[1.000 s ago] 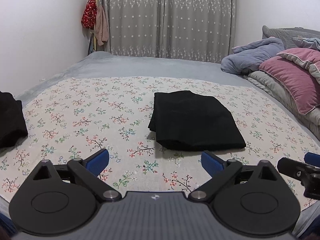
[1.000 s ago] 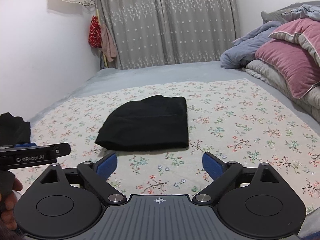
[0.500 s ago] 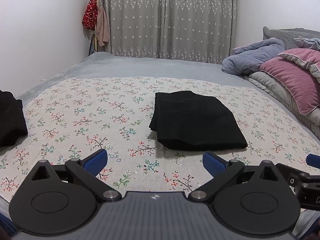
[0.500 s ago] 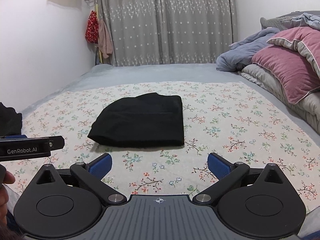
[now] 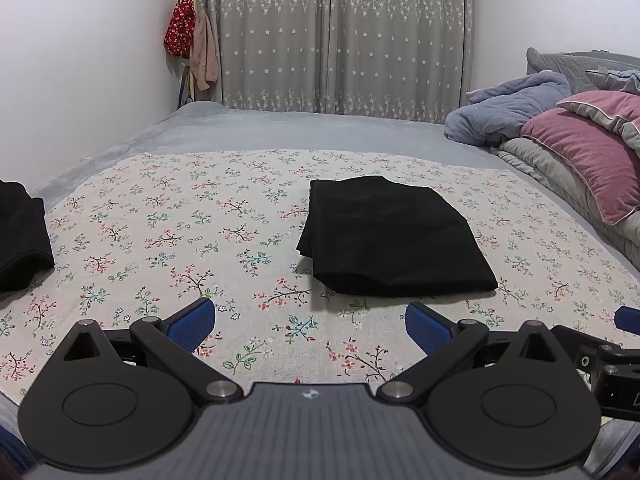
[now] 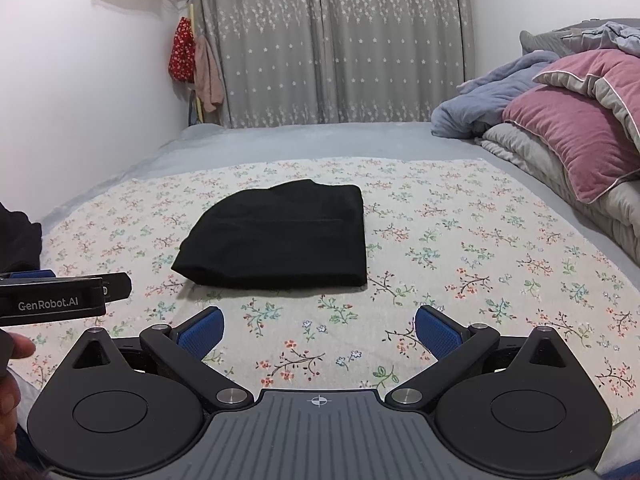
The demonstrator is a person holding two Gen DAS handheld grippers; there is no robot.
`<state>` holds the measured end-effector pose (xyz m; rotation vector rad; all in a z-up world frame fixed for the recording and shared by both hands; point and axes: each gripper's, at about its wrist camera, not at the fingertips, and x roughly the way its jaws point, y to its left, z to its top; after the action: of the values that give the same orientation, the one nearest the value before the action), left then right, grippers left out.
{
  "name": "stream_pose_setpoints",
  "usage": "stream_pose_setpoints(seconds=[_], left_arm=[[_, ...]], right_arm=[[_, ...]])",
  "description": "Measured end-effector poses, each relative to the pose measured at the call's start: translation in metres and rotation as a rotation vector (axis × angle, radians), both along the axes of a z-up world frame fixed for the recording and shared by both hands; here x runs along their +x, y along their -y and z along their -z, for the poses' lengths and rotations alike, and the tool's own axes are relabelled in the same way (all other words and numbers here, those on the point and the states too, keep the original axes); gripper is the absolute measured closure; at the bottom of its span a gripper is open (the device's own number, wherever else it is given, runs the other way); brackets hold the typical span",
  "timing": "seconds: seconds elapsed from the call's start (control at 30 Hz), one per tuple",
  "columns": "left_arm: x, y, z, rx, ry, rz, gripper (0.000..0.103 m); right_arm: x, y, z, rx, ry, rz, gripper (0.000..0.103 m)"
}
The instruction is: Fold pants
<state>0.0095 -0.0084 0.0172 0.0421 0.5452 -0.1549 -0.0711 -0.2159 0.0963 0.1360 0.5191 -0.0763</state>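
Hovering over the bed's (image 5: 280,128) near edge, my left gripper (image 5: 310,326) and right gripper (image 6: 319,330) held nothing. Both pairs of fingers were spread wide. Folded pants (image 5: 390,236) lay mid-bed.

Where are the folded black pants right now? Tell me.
The folded black pants lie flat mid-bed on the floral sheet, ahead of both open grippers, with the pink pillow off to the right.

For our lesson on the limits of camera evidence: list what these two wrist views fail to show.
- Dark garment at the left edge: cut off in both views, type unclear.
- Folded black pants: inner layers and underside hidden by the top layer.
- Right hand-held gripper: only a sliver shows in the left view.
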Motion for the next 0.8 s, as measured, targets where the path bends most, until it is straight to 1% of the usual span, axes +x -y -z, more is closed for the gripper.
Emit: stream_pose_setpoints(seconds=[0.17,0.3,0.8], left_arm=[[0.0005,0.0023,0.0008,0.018,-0.002,0.001,0.002],[0.0018,0.0025,0.0023,0.015,-0.013,-0.001,0.002],[-0.0003,0.0032,0.0022,0.018,-0.012,0.0,0.002]], right_arm=[[0.0002,-0.0001,0.0003,-0.003,-0.003,0.0,0.0],[0.0001,-0.0012,0.0016,-0.007,-0.007,0.0,0.0],[0.0002,-0.0017,0.0033,-0.016,-0.012,0.0,0.0]])
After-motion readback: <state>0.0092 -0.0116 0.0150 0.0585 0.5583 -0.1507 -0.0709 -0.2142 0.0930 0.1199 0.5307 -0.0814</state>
